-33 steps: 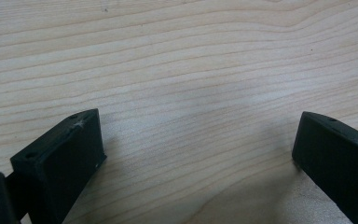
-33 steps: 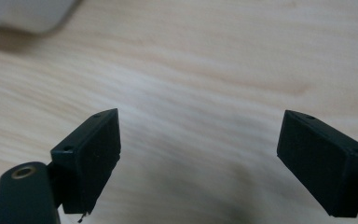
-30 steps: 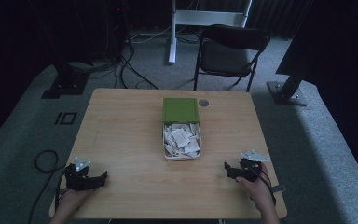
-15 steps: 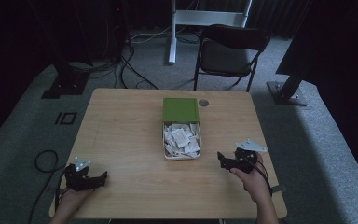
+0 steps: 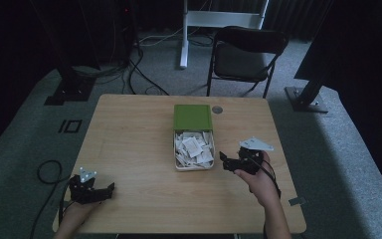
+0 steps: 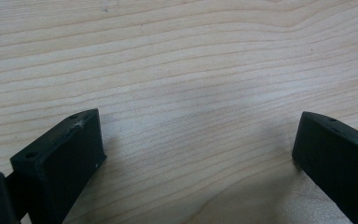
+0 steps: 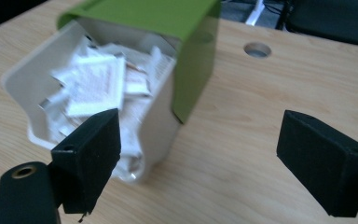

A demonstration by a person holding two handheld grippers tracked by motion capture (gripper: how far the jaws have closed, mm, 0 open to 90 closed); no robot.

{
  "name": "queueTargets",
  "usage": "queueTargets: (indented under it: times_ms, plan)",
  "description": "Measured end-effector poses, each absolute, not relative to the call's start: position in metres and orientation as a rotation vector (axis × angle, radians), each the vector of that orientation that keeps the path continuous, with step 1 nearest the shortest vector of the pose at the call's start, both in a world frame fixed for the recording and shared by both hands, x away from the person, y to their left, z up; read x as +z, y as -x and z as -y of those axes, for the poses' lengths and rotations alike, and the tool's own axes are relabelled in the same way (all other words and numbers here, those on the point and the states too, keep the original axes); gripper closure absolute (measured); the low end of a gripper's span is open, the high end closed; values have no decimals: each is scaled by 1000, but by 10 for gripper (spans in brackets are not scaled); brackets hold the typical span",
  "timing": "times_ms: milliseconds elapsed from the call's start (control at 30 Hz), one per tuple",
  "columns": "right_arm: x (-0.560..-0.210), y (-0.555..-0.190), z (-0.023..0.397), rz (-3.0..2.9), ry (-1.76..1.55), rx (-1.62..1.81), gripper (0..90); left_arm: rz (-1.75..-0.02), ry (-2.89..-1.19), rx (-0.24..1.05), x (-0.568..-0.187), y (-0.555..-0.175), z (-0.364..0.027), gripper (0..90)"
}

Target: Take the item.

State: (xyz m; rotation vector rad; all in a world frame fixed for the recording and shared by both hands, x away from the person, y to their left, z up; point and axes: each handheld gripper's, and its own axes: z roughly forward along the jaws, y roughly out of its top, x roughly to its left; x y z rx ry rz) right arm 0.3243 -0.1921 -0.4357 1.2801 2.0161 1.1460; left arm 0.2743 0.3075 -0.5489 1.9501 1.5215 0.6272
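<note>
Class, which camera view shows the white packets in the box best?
The right gripper view: the white packets lie close and large in the open box. The high view shows them small from above. The left gripper view shows bare table.

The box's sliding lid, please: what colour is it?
Green lid, clearest in the right gripper view.

at the middle of the desk, toward its far edge: a box holding a heap of packets, its lid slid over the far end. just right of the lid, a hole in the desktop. right tongs just right of the box's near end, apart from it. left tongs at the near left corner, well apart. behind the desk, on the floor, a chair.
</note>
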Motion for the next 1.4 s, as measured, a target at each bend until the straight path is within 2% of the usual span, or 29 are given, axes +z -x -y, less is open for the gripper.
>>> queueTargets:
  times_ms: [600,833,1067,1267,1400]
  plan:
    - [-423,-337,135,-2078,-1180,1214,141,-1521,-1949,628,-549,-274,-308,27]
    - [-432,-343,111,-2123,-1156,1211,143,-1521,-1950,628,-549,-274,-308,27]
    - [-443,-352,92,-2147,-1147,1201,187,-1521,-1951,627,-549,-274,-308,27]
    - [-454,-361,83,-2131,-1178,1177,305,-1522,-1947,627,-549,-274,-307,27]
    - [-461,-365,83,-2100,-1224,1162,340,-1521,-1951,628,-549,-274,-308,27]
